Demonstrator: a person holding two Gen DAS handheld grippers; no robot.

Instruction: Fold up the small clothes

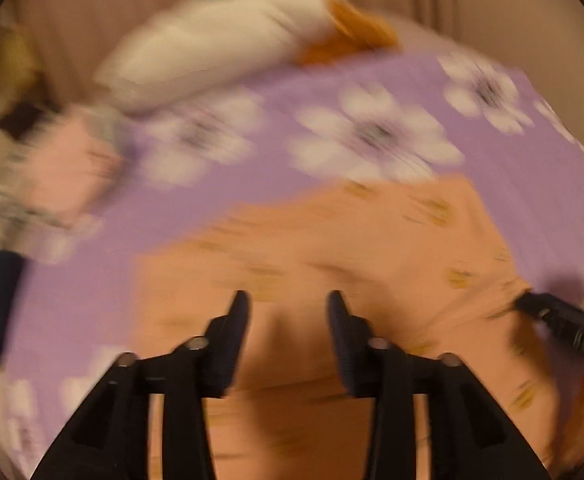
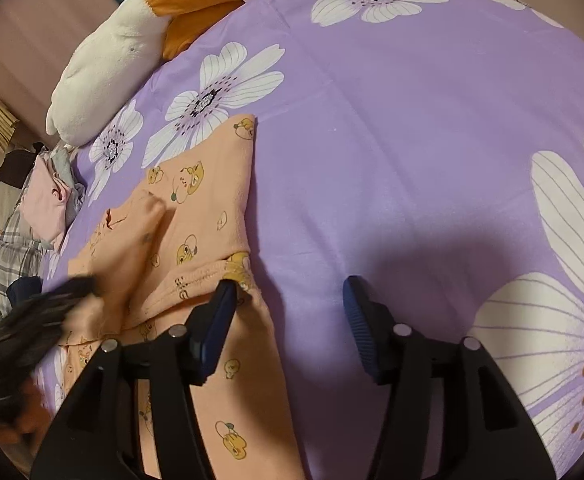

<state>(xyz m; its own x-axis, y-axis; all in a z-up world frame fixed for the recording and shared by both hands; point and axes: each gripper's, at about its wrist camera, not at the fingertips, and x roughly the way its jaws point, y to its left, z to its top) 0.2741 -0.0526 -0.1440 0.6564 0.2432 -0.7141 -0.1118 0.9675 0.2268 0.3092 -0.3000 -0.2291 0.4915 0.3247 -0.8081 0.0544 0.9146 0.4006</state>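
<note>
Left gripper (image 1: 288, 300) at bottom centre of its own heavily blurred view, fingers spread with nothing between them, hovering over an orange garment (image 1: 332, 248) printed with small yellow figures. Garment spread across the lower middle of that frame on a purple bedsheet (image 1: 275, 80) with big white flowers. At the right edge of the same view, a dark tip of the right gripper (image 1: 564, 316) against the garment's edge; cannot tell there whether it grips.

Right wrist view sharp instead: right gripper (image 2: 289, 290) at bottom centre, blue-padded fingers wide apart, left pad touching the orange garment (image 2: 195, 216), right pad over bare sheet (image 2: 392, 140). Duck cartoons legible on the cloth only here. Left gripper (image 2: 31, 328) a dark smear at lower left, over the garment's left side.

White plush duck (image 2: 107, 64) with orange bill at upper left in both views. Heap of other clothes (image 2: 31, 220), pink and plaid, at the left edge.
</note>
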